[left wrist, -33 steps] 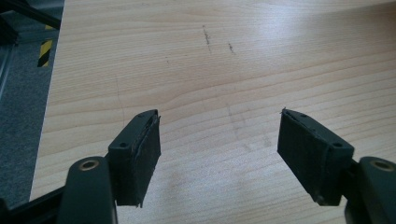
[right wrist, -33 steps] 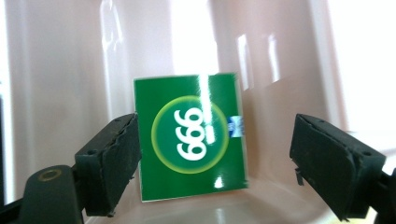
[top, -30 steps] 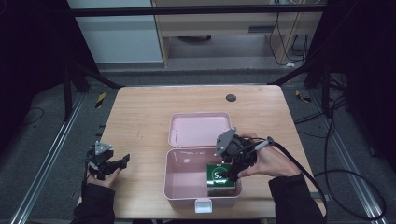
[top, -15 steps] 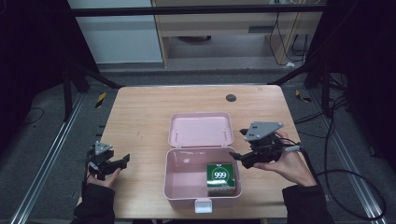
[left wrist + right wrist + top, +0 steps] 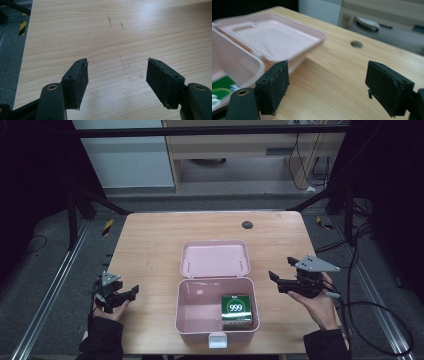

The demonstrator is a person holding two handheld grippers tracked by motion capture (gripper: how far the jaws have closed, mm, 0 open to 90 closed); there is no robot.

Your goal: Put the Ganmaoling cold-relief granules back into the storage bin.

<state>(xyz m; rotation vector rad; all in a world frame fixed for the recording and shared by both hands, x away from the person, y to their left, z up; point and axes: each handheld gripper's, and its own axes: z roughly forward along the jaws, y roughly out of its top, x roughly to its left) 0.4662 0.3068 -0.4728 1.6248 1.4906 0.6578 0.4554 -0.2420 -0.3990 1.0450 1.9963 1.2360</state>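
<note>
green box is in the pink case, my grippers are both empty

my right gripper (image 5: 281, 279), jaws just opened with nothing between, is beside the pink case (image 5: 186, 319); the green box (image 5: 236, 310) sits in its front right corner. my left gripper (image 5: 129, 292) waits open. next i should push the lid (image 5: 215, 258) down slowly. the wooden table (image 5: 150, 240) is bare, the room is dark.

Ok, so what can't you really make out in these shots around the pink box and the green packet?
- Green packet: high view too small to read beyond "999"; in the right gripper view the box wall and frame edge cut it off.
- Pink box: right gripper view blurs it; its left part runs off the edge.
- Box latch: high view, too small for detail.
- Dark spot on the table: hole or cap, unclear.
</note>
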